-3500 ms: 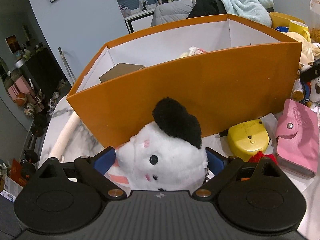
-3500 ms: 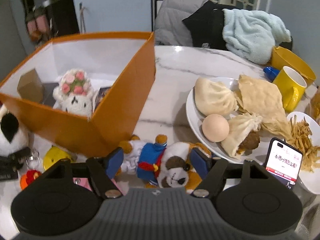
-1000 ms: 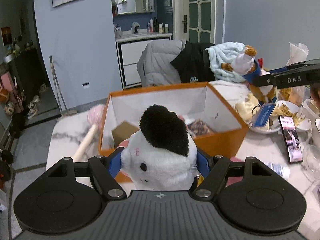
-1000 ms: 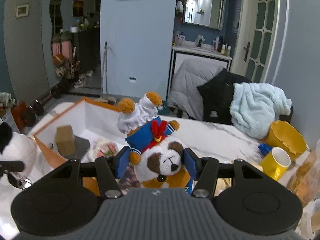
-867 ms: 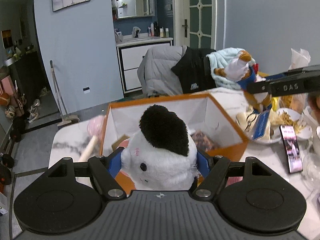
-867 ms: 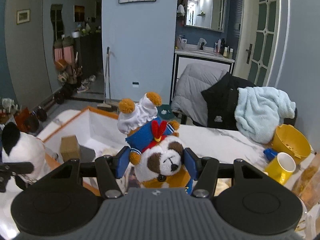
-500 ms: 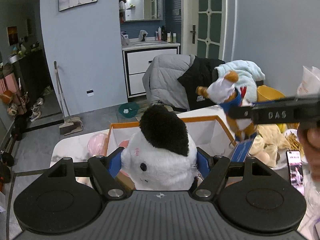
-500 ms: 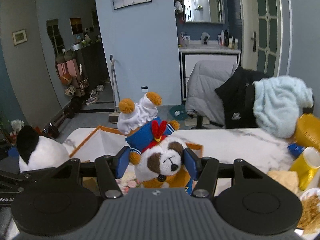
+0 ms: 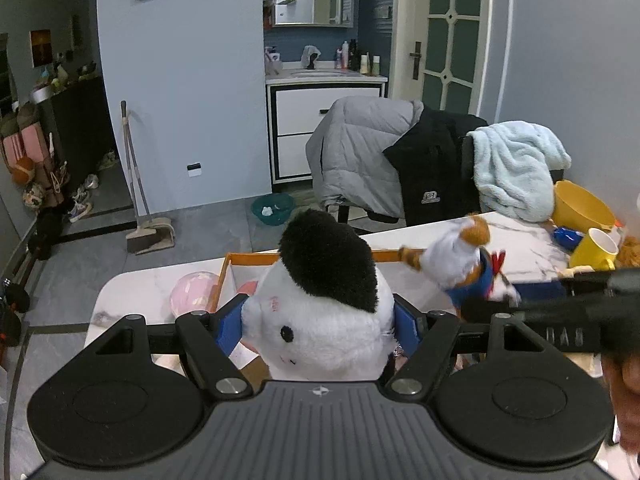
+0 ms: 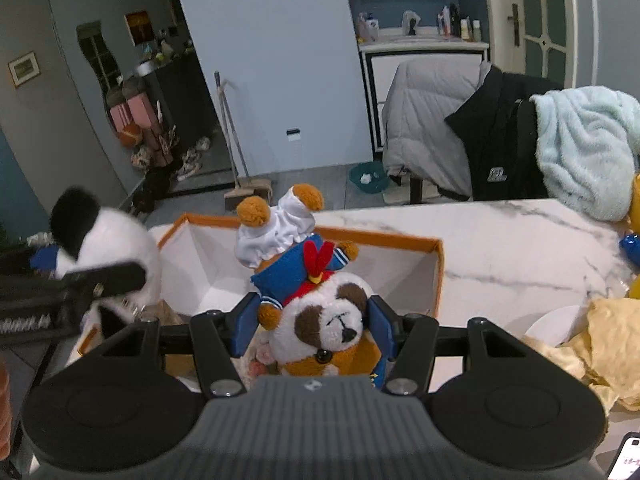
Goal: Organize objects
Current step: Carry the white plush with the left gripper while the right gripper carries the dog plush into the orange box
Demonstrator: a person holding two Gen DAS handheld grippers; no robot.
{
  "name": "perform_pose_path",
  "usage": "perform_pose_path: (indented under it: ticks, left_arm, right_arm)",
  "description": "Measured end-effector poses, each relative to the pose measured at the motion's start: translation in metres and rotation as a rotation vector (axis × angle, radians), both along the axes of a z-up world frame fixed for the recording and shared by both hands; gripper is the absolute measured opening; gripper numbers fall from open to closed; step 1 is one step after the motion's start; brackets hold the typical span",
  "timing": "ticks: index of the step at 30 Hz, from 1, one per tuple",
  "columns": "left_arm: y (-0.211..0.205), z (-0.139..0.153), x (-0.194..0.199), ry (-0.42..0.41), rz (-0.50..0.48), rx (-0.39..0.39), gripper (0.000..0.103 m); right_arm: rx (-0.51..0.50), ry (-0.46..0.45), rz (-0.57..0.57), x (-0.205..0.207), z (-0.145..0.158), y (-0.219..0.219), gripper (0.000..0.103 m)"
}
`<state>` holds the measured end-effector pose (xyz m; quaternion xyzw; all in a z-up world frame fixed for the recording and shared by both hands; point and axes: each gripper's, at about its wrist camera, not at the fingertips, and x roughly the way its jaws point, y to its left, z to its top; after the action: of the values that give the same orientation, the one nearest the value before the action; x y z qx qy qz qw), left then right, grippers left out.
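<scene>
Above orange box, plush dog between fingers

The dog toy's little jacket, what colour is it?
Blue, with a red bow; the dog toy shows best in the right wrist view.

White plush clamped in left tongs above orange box.

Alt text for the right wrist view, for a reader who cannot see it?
The right gripper is shut on a plush dog in a blue sailor top, held upside down above an open orange box on a marble table. At left, the left gripper holds a black-and-white plush.
</scene>
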<state>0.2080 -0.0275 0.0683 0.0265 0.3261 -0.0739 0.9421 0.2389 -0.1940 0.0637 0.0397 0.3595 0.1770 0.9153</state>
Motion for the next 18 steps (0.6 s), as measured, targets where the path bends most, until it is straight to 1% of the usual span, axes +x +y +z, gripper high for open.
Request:
perform_pose_path:
  ticks: [7, 13, 18]
  left_arm:
    - [-0.004, -0.027, 0.023, 0.047, 0.044, 0.016, 0.086]
    - [-0.007, -0.040, 0.034, 0.067, 0.051, 0.021, 0.086]
    - [-0.012, -0.047, 0.044, 0.079, 0.055, 0.048, 0.086]
  right_arm:
    - [-0.060, 0.061, 0.071, 0.011, -0.025, 0.010, 0.061]
    - [-0.088, 0.083, 0.077, 0.017, -0.041, 0.012, 0.061]
    - [-0.085, 0.089, 0.072, 0.026, -0.046, 0.011, 0.061]
